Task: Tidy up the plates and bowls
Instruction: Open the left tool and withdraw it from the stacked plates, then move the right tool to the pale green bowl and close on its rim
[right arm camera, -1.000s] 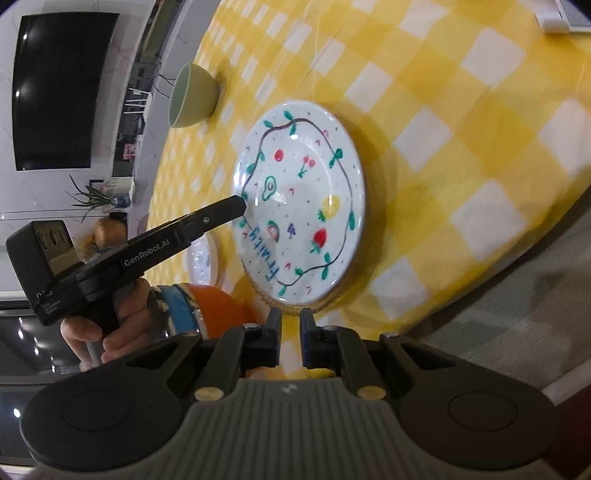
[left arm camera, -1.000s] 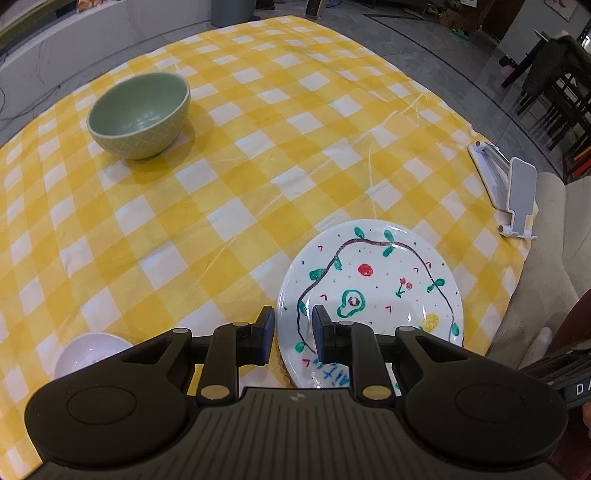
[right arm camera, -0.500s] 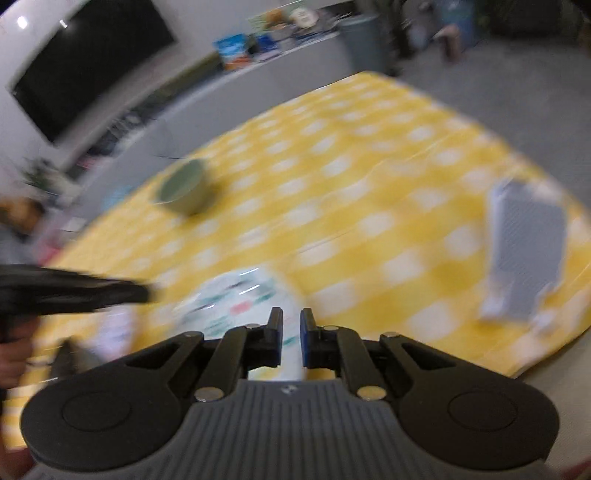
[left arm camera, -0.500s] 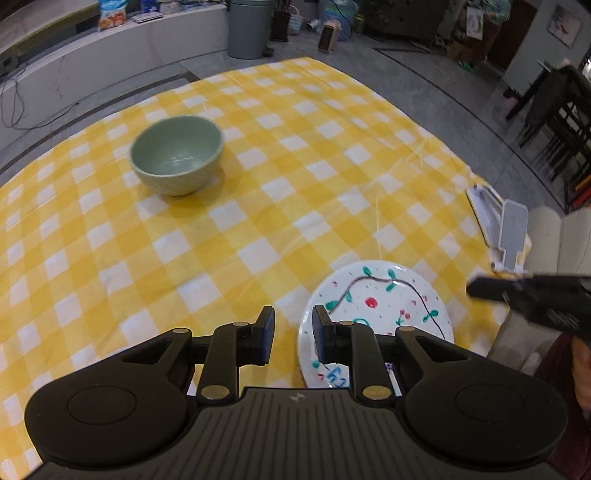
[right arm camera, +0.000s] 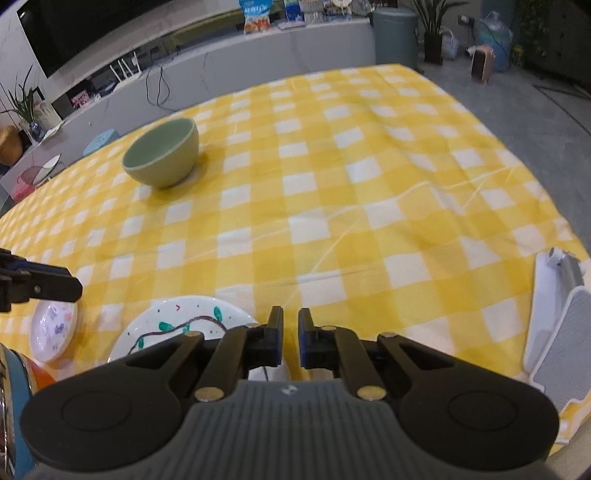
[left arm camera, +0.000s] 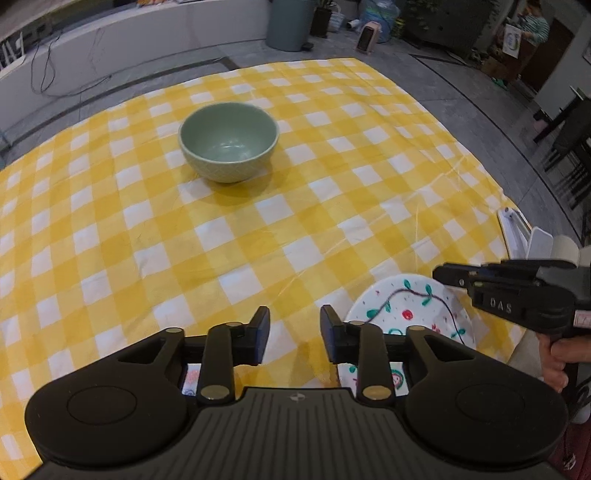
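Observation:
A green bowl (left arm camera: 229, 142) stands upright on the yellow checked cloth at the far side; it also shows in the right wrist view (right arm camera: 162, 157). A large white painted plate (left arm camera: 410, 314) lies at the near edge, partly under both grippers, and shows in the right wrist view (right arm camera: 177, 328). A small white painted plate (right arm camera: 53, 330) lies to its left. My left gripper (left arm camera: 291, 332) is open and empty above the cloth. My right gripper (right arm camera: 290, 341) has its jaws nearly together, empty, over the large plate's right rim; it also shows in the left wrist view (left arm camera: 443, 275).
A white folding stand (right arm camera: 557, 325) lies at the table's right edge, also in the left wrist view (left arm camera: 524, 236). The yellow checked cloth (left arm camera: 295, 229) covers the table. Beyond it are a grey floor, a bin (left arm camera: 290, 24) and a low white counter.
Both grippers have lifted and tilted up, away from the large plate, so the table and bowl fill the views. My left gripper's jaws have opened wider. The right gripper stays nearly shut.

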Demonstrator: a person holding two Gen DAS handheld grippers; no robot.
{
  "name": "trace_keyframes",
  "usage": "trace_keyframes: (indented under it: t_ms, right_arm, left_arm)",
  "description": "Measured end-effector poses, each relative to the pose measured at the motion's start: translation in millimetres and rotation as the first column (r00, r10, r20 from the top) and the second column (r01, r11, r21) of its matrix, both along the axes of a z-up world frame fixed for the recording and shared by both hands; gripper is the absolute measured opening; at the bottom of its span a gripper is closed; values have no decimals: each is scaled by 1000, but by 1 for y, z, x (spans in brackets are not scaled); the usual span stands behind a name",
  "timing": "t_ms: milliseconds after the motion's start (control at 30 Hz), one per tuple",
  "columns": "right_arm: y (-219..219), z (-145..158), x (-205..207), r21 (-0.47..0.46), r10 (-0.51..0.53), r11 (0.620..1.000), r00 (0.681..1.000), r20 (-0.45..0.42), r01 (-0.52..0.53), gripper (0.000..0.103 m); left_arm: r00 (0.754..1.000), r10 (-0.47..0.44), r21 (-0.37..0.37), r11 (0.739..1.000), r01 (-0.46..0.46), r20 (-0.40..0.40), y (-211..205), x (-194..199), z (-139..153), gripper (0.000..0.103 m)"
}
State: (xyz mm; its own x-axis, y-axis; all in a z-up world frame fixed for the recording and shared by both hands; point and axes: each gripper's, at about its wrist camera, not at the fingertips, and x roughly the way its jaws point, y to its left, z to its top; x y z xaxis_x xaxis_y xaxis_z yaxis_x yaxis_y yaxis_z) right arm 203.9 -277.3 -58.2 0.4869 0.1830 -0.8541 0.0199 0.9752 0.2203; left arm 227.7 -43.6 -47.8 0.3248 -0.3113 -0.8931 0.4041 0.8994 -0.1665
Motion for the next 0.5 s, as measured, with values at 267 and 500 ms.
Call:
trace_keyframes:
  t_ms: [267,500]
  right_arm:
    - [0,3,-5,54,-15,998,1000,1,15,10]
    - [-11,13,-8,111,-104,989,993,49,98,31]
  left_arm:
    - [980,99,42,993,-107,171,3,2,10,84]
    - [939,301,-19,953,-302,165,25,17,16,88]
